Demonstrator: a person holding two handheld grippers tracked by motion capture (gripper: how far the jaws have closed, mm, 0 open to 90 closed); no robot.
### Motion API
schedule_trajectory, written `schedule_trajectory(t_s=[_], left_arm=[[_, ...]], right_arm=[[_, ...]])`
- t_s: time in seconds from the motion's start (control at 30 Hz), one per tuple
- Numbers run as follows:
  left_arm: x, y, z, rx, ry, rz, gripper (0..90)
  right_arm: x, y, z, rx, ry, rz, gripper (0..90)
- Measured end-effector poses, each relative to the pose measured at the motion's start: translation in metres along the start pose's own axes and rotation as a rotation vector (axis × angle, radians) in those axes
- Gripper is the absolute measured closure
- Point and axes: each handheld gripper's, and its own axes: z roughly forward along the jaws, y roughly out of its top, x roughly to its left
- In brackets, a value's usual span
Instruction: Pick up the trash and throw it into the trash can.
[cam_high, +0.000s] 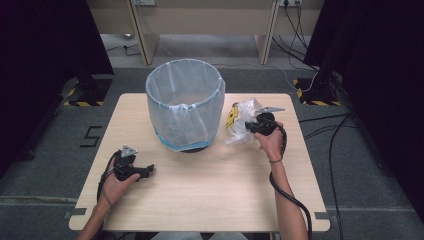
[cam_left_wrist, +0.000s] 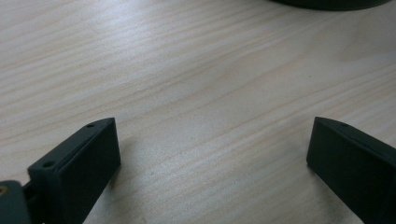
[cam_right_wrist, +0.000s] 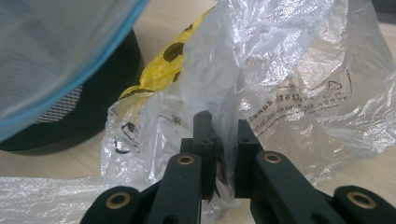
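A black mesh bin (cam_high: 184, 104) lined with a pale bag with a blue edge stands at the middle back of the wooden table (cam_high: 210, 190). Right of it lies a crumpled clear plastic bag (cam_high: 243, 125) with a yellow, black-spotted piece (cam_high: 231, 116) inside. My right gripper (cam_high: 248, 126) is shut on a fold of the clear plastic bag (cam_right_wrist: 280, 79); its jaws pinch the film (cam_right_wrist: 224, 140), and the yellow piece (cam_right_wrist: 163, 70) sits beyond, next to the bin (cam_right_wrist: 60, 116). My left gripper (cam_high: 148, 171) rests low at the table's left front, open (cam_left_wrist: 210, 154) over bare wood.
Dark curtains flank the table on both sides. Cables run over the grey floor at the right (cam_high: 330, 130). A wooden desk frame (cam_high: 205, 25) stands beyond the table. The bin's black base (cam_left_wrist: 331, 3) shows at the top of the left gripper view.
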Motion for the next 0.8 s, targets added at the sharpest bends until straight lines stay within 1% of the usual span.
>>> schedule_trajectory(t_s=[0.17,0.2,0.27,0.3,0.33,0.4,0.5,0.57,0.63,0.67,0.77,0.8], left_arm=[[0.000,0.000,0.000,0.000,0.000,0.000,1.7],[0.000,0.000,0.000,0.000,0.000,0.000,1.8],[0.000,0.000,0.000,0.004,0.000,0.000,1.8],[0.000,0.000,0.000,0.004,0.000,0.000,1.7],[0.000,0.000,0.000,0.000,0.000,0.000,1.8],[0.000,0.000,0.000,0.000,0.000,0.000,1.7],[0.000,0.000,0.000,0.000,0.000,0.000,1.7],[0.000,0.000,0.000,0.000,0.000,0.000,1.7],[0.000,0.000,0.000,0.000,0.000,0.000,1.8],[0.000,0.000,0.000,0.001,0.000,0.000,1.8],[0.000,0.000,0.000,0.001,0.000,0.000,1.8],[0.000,0.000,0.000,0.000,0.000,0.000,1.7]], right_arm=[[0.001,0.005,-0.020,-0.033,0.014,-0.019,84.8],[0.001,0.005,-0.020,-0.033,0.014,-0.019,84.8],[0.002,0.009,-0.029,-0.043,0.016,-0.033,84.7],[0.002,0.009,-0.029,-0.043,0.016,-0.033,84.7],[0.004,0.012,-0.037,-0.052,0.024,-0.034,84.7],[0.005,0.015,-0.041,-0.060,0.028,-0.037,84.7],[0.007,0.020,-0.048,-0.062,0.027,-0.057,84.7],[0.008,0.022,-0.050,-0.065,0.027,-0.058,84.7],[0.010,0.026,-0.053,-0.072,0.031,-0.063,84.7],[0.012,0.030,-0.057,-0.072,0.031,-0.074,84.7],[0.015,0.034,-0.060,-0.075,0.034,-0.077,84.7],[0.016,0.038,-0.064,-0.082,0.036,-0.085,84.7]])
